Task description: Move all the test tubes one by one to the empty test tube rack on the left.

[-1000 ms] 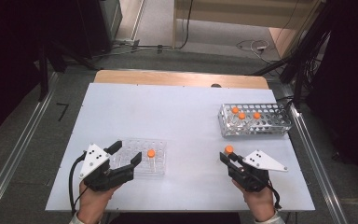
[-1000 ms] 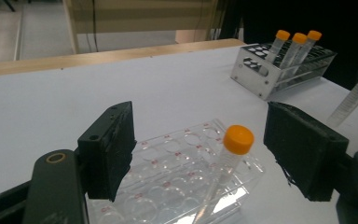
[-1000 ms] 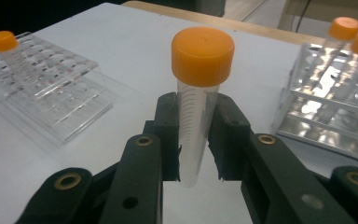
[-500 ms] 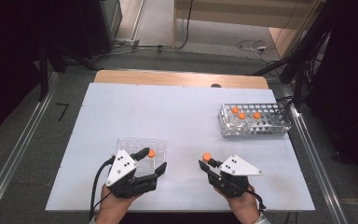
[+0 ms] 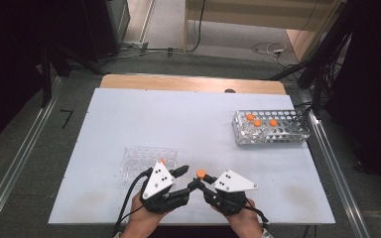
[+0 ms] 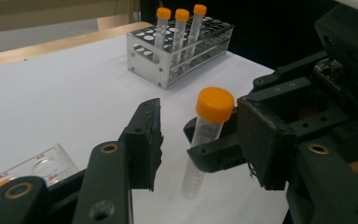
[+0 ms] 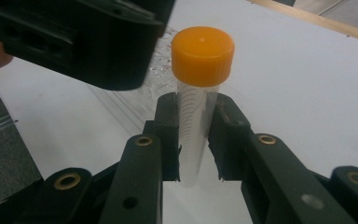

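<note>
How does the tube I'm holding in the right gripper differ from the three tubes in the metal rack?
The held tube is clamped between the right gripper's jaws above the table; the three rack tubes stand in the metal rack at the table's far right. The held tube is alone, with the left gripper closing around it without touching; the rack tubes stand side by side, untouched. All four are clear, upright, orange-capped.

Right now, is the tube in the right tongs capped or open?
Capped. The tube, clamped between the right tongs, carries an orange screw cap on top, seen also in the left gripper view.
</note>
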Motion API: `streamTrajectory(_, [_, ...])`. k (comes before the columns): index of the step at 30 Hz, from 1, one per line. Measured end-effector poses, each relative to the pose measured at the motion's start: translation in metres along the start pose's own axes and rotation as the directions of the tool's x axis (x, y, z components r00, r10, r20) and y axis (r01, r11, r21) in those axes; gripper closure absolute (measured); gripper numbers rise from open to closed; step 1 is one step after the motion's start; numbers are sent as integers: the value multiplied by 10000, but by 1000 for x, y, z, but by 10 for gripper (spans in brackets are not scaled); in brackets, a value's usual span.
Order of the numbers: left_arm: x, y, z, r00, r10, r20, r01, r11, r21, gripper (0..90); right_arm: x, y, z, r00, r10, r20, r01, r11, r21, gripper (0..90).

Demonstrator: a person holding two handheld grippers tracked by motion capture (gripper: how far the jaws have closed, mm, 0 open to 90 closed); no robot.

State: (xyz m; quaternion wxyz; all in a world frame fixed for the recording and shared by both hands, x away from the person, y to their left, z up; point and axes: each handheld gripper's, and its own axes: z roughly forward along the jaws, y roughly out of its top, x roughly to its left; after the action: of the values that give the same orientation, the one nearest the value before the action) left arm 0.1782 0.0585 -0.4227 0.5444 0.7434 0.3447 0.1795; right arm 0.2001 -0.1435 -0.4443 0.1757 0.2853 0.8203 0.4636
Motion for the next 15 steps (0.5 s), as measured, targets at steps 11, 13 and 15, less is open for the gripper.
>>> streamTrajectory(11, [-3, -1, 15, 9997, 111, 216, -115, 9998, 175, 646, 2, 1, 2, 9998, -27, -175, 27, 10000, -5, 718])
streamTrajectory(13, [-3, -1, 15, 9997, 111, 233, -116, 9998, 189, 678, 2, 1, 2, 9998, -5, -192, 5, 10000, 20, 718])
streamTrajectory(15, [-3, -1, 16, 9997, 131, 197, -135, 9997, 182, 681, 2, 0, 2, 9998, 19, -188, -18, 10000, 27, 718])
